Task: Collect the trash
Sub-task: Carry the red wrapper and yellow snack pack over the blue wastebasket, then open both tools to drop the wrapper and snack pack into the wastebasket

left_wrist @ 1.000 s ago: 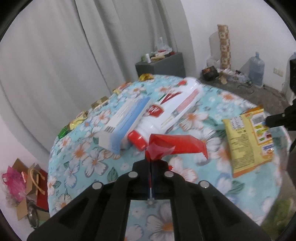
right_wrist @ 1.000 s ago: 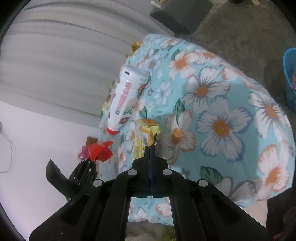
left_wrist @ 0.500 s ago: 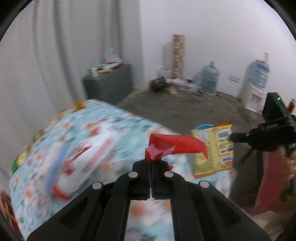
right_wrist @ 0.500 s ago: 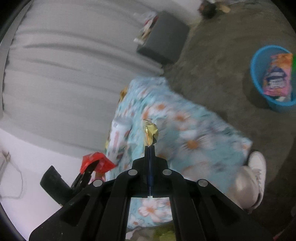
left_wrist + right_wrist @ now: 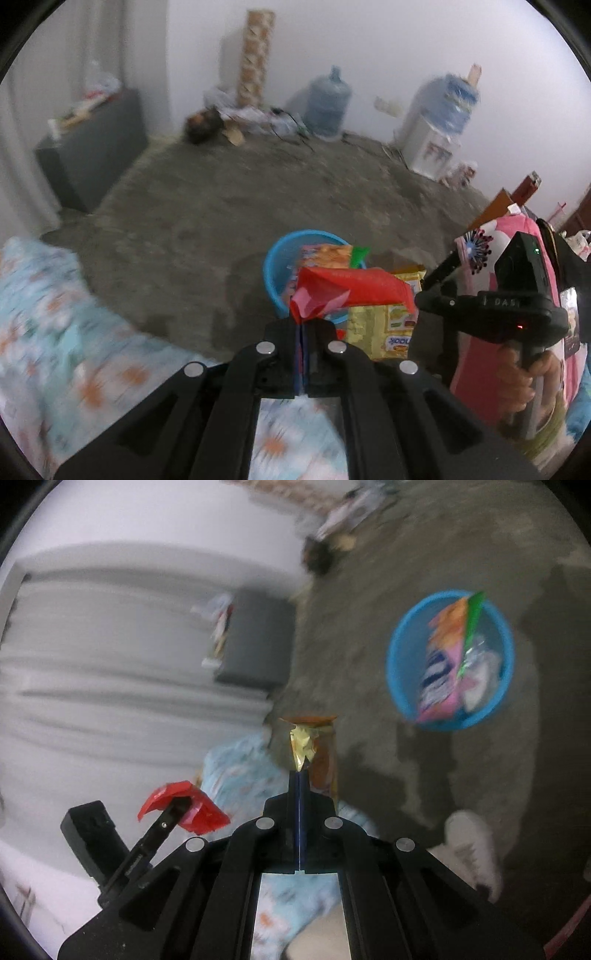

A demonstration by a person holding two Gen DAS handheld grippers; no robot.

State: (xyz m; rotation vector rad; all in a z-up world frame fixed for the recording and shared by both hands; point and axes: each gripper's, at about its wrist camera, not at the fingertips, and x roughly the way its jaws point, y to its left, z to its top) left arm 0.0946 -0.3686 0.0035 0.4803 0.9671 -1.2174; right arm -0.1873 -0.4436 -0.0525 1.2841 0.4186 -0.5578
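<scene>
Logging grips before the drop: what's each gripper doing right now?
Left gripper: shut on the red wrapper.
Right gripper: shut on the yellow snack packet.

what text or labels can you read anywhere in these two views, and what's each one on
"DAS": raised letters on the black body of the right gripper, left wrist view; anything after them is unclear.
Yellow snack packet held by it: blue lettering, too blurred and seemingly mirrored to read.
Wrappers in the blue bin: print blurred, unreadable.
Red wrapper in the left gripper: no text visible.
</scene>
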